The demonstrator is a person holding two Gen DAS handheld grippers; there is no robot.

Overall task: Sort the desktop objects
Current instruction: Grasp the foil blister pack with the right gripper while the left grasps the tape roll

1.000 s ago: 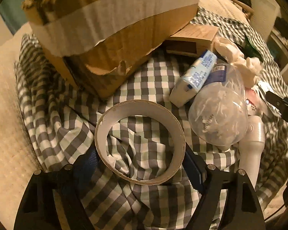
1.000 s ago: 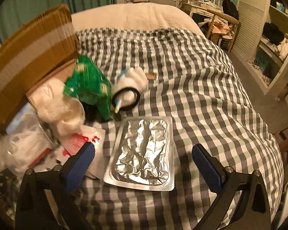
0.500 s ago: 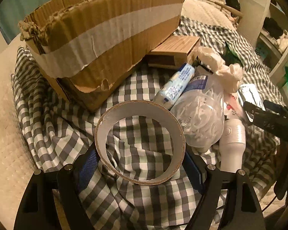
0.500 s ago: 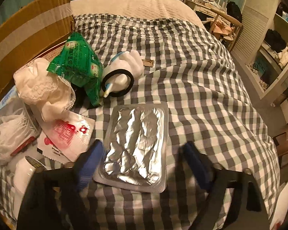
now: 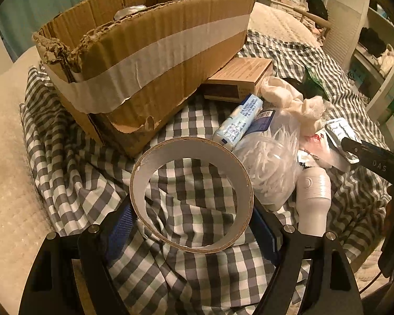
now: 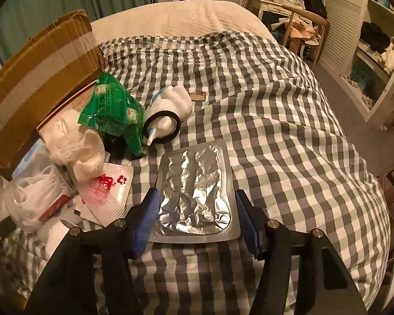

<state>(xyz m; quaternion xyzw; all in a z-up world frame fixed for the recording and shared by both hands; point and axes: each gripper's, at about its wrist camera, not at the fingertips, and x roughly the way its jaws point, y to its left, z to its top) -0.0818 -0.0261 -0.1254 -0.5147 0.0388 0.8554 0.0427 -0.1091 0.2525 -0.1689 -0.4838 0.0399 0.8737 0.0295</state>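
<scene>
My left gripper [image 5: 191, 225] is clenched on a cardboard tape ring [image 5: 191, 199], one blue pad against each side of it, the ring held above the checked bedspread [image 5: 65, 162]. Just to its right lie a white bottle [image 5: 314, 199] and a clear bag of white bits [image 5: 273, 168], with a blue-and-white tube [image 5: 239, 122] leaning on the bag. Beyond them sits a small brown carton [image 5: 240, 78], and behind the ring stands the torn cardboard box [image 5: 149, 60] with its band of pale tape.

My right gripper [image 6: 197, 215] stands released, its pads either side of the near end of a silver foil blister pack [image 6: 195, 186] lying flat on the bed; the left pad looks just about touching the pack's edge, the right one a little apart. Left of the pack lies a white sachet with red print [image 6: 106, 189], then crumpled white cloth [image 6: 76, 144]. Farther on, a green packet [image 6: 110, 110] leans beside a white bottle wearing a black tape roll [image 6: 161, 128].
</scene>
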